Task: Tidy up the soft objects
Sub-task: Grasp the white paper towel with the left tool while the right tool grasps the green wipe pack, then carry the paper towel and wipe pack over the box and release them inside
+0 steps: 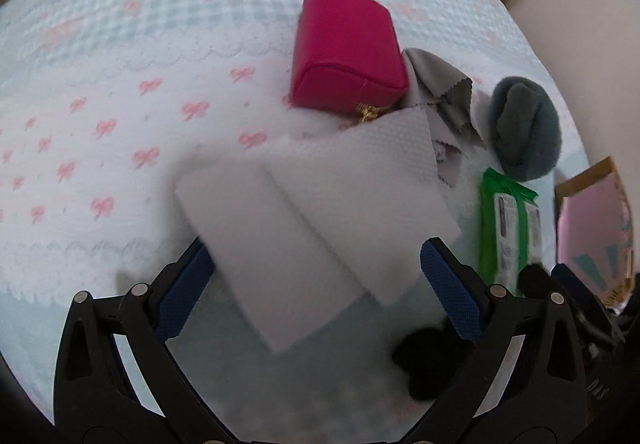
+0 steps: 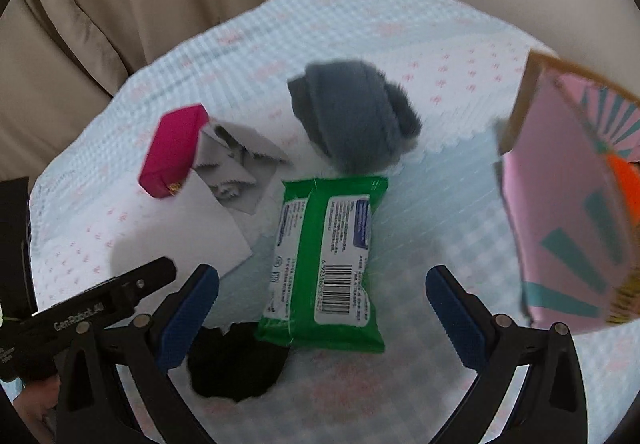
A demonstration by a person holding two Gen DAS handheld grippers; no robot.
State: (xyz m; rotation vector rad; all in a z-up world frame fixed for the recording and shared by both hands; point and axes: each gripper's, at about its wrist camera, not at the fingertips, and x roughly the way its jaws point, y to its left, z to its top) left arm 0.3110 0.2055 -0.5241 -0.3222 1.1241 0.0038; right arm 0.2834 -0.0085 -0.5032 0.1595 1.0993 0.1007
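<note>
The folded white cloth (image 1: 316,232) lies flat on the bow-print bedspread (image 1: 120,116), right in front of the left gripper (image 1: 320,284), whose 2 blue-padded fingers sit spread wide with nothing between them. Around it there's a pink zip pouch (image 1: 344,52), a crumpled grey cloth (image 1: 444,96), a fuzzy grey bundle (image 1: 524,128), a small black item (image 2: 236,364) and a green wipes pack (image 2: 328,260). The right gripper (image 2: 322,308) hangs over the wipes pack, fingers also wide apart and empty, with a pink patterned box (image 2: 572,204) off to its right.
</note>
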